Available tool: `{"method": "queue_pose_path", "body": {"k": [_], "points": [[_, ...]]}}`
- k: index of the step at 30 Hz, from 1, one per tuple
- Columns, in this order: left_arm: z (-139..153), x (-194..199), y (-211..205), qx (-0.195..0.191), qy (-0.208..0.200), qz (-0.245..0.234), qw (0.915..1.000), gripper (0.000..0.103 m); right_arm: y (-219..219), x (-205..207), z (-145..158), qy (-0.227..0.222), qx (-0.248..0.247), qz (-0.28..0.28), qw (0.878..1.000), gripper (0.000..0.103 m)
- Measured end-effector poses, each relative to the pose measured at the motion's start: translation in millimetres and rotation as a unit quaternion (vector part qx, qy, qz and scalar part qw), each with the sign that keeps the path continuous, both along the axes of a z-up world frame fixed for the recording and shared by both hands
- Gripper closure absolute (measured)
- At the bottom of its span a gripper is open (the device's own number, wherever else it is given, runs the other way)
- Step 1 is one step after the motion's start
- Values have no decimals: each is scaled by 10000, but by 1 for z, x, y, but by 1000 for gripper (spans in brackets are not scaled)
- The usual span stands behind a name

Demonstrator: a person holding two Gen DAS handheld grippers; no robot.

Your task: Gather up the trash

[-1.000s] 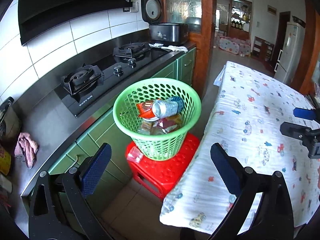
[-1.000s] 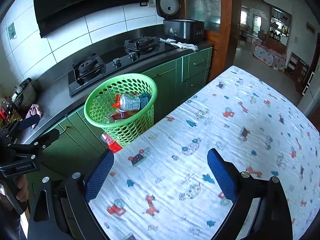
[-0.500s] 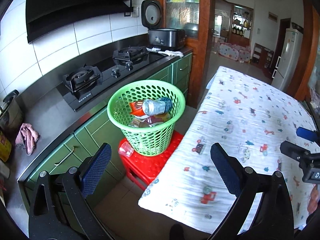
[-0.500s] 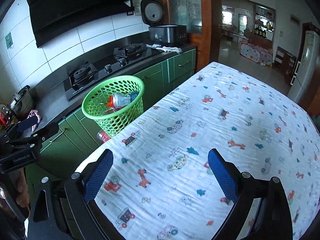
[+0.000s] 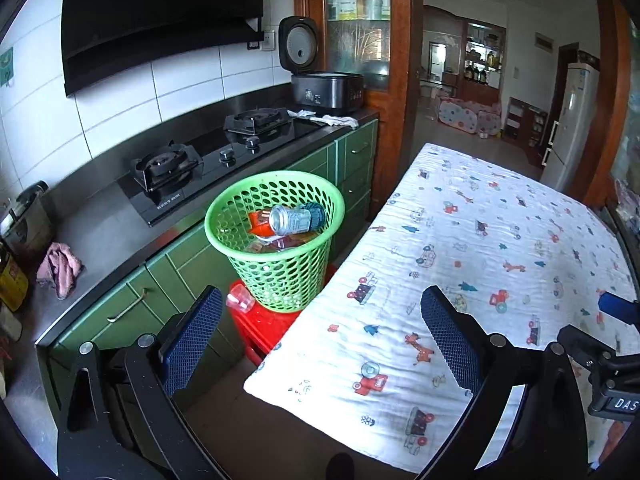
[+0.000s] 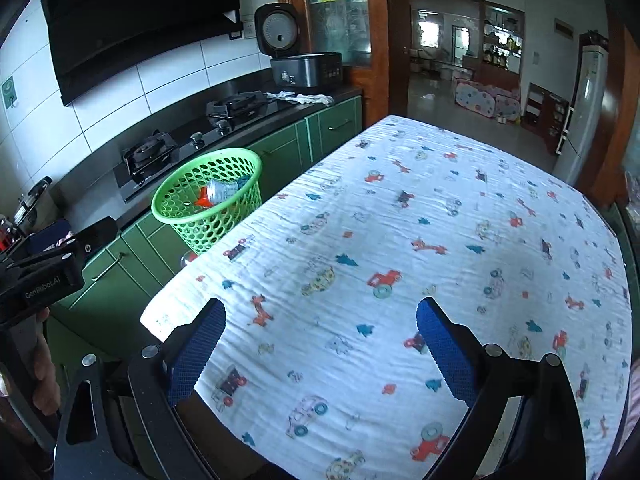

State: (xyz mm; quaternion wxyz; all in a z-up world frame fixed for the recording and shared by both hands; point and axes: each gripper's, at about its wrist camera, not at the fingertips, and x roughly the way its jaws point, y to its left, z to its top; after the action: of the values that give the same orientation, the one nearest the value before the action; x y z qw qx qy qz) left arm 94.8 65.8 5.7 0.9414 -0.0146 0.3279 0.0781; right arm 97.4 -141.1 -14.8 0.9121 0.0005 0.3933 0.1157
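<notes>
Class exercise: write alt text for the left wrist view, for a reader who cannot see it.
A green basket holding a can and wrappers stands on a red stool, between green kitchen cabinets and a table under a cartoon-print cloth. The open, empty left gripper frames the foreground.

Left gripper (image 5: 320, 332): black angular linkage arms, silver round screws showing at the pivots, blue cross-hatched pads (image 5: 192, 336) lining both fingers. Right gripper (image 6: 318, 344): same build, same blue pads (image 6: 444, 350). White lettering "GenRobot.AI" is showing on the left unit's black body in the right wrist view.
</notes>
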Motion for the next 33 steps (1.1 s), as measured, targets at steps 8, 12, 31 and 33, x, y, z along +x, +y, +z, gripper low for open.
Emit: {"method": "queue_pose_path", "body": {"k": [8, 12, 31, 33], "points": [[4, -7, -17, 131, -120, 86, 9998, 5, -20, -13, -1, 22, 58, -300, 9995, 10], [5, -11, -21, 221, -173, 177, 9994, 5, -23, -17, 2, -13, 62, -356, 9993, 10], [9, -18, -25, 173, -218, 212, 9994, 5, -23, -20, 5, -43, 46, -397, 9992, 10], [10, -19, -24, 168, -238, 258, 9992, 5, -23, -21, 5, -42, 45, -400, 9992, 10]]}}
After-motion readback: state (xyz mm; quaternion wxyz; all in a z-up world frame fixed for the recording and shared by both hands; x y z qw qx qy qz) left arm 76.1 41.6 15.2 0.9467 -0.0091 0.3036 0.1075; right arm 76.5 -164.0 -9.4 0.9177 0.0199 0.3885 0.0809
